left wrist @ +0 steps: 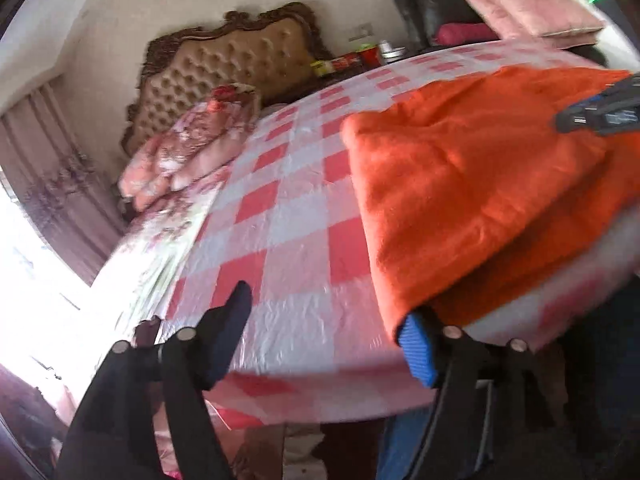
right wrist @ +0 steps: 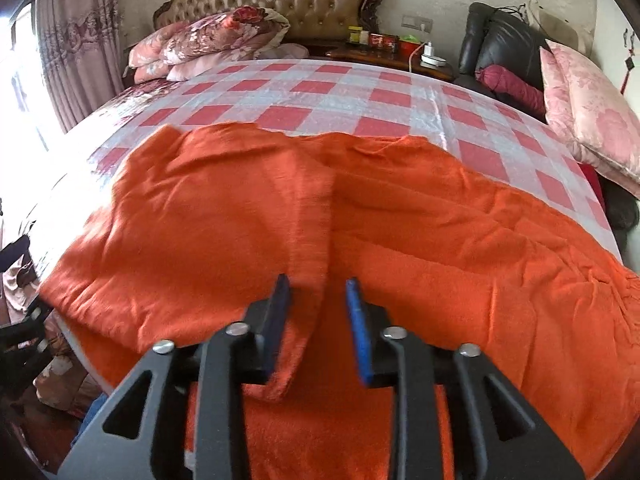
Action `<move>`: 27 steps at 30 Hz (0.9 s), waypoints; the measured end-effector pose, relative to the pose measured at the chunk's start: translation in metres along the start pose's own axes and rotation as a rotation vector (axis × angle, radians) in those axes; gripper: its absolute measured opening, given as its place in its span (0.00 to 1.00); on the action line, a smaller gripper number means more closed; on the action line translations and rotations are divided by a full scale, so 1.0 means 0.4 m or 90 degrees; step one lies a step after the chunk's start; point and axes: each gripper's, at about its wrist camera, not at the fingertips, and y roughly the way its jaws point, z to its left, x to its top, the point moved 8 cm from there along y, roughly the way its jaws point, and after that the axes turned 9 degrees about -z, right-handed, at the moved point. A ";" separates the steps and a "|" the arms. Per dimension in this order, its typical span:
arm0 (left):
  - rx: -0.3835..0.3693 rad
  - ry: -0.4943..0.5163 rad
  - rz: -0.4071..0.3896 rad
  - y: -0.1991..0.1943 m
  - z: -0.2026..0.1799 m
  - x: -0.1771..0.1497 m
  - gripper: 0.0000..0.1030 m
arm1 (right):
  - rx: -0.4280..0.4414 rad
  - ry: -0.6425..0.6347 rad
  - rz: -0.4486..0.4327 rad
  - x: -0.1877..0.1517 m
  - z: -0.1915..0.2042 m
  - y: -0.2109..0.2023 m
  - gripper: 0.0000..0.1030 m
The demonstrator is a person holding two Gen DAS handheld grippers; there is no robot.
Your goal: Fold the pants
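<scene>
The orange pants (right wrist: 248,208) lie spread on the bed (right wrist: 328,92), on its red and white checked cover, near the front edge. Some of the cloth hangs down over that edge.

The right gripper (right wrist: 318,320) is above the middle of the pants. Its jaws stand part way open, with a raised fold of orange cloth running up between them. The cloth touches the left pad, but the jaws do not pinch it.

The left gripper (left wrist: 328,340) is at the front edge of the bed, at the end of the pants. Its jaws are wide apart. One blue pad sits just under the corner of the cloth, and the other pad is well off to the side over the checked cover. It holds nothing.

I think the step now is to grab the pants for a fold. To do it well, each gripper should close on a full bite of cloth, not only the top layer. Then both should lift together and move evenly, so the edges line up and the cloth stays flat.
</scene>
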 end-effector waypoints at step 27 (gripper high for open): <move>-0.049 0.333 -0.232 -0.039 0.010 0.003 0.98 | 0.035 0.015 -0.014 0.048 -0.021 -0.034 0.52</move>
